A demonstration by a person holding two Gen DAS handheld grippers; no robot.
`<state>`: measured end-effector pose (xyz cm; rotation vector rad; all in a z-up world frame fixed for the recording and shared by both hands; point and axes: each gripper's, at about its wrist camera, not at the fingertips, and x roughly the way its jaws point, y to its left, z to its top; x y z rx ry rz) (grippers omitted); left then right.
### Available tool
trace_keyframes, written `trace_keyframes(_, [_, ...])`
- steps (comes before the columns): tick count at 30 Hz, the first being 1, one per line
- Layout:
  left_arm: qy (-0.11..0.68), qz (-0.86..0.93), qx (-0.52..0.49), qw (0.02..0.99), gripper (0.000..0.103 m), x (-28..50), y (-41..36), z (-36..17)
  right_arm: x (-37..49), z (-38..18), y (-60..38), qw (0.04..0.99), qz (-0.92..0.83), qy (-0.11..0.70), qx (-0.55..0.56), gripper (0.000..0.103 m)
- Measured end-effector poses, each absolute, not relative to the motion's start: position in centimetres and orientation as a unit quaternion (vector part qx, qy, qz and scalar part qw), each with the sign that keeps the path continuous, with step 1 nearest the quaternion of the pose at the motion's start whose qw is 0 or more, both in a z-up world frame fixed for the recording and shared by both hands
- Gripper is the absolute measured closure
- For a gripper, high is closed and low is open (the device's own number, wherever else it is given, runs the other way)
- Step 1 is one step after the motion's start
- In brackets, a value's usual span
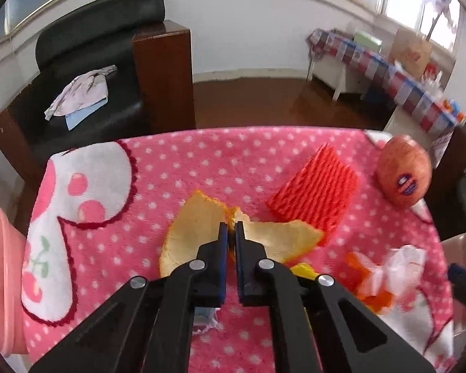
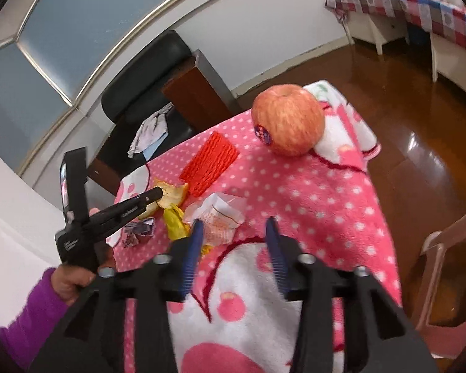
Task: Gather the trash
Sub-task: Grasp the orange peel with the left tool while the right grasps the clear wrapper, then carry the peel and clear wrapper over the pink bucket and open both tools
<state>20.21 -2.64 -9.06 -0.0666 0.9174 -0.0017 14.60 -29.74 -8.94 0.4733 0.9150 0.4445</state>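
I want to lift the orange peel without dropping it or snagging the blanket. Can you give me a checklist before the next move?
1. Left gripper shut on the orange peel: ok, jaws pinch its torn middle.
2. Blanket free of the jaws: cannot tell.
3. Red foam net apart from the grasp: ok, beside the peel.
4. Right gripper out of the way: ok, open, empty, above the plastic wrapper.
5. Apple undisturbed: ok, at the far corner.
6. Pink bin reachable: cannot tell, only its edge shows.

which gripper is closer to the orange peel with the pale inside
Left. The left gripper is shut on the orange peel; the right gripper hangs open, apart from it, above the clear plastic wrapper.
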Motion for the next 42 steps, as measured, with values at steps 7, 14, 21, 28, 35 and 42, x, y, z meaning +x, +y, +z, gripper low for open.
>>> trace_keyframes(7, [0.396, 0.000, -0.067, 0.916, 0.099, 16.3, -1.7, -5.6, 17.0, -10.4, -26.8, 0.825, 0.218, 0.471, 0.223, 0.050])
trace_keyframes(14, [0.372, 0.006, -0.067, 0.926, 0.099, 12.4, -1.2, -2.8, 17.5, -11.0, -24.9, 0.825, 0.225, 0.477, 0.202, 0.070])
trace_keyframes(21, [0.356, -0.009, -0.069, 0.932, 0.099, 9.1, -2.0, -1.1, 13.9, -8.5, -25.4, 0.840, 0.239, 0.449, 0.192, 0.076])
trace_keyframes(28, [0.347, -0.034, -0.040, 0.936, 0.099, 6.3, -3.1, 0.5, 9.7, -5.5, -25.3, 0.863, 0.232, 0.409, 0.185, 0.076])
trace_keyframes(35, [0.335, -0.057, -0.010, 0.940, 0.099, 4.7, -3.3, 2.4, 6.9, -3.3, -23.7, 0.878, 0.233, 0.374, 0.188, 0.076])
trace_keyframes(42, [0.306, -0.056, 0.000, 0.950, 0.099, 3.0, -1.5, 4.8, 6.2, -1.8, -20.9, 0.881, 0.250, 0.358, 0.184, 0.076])
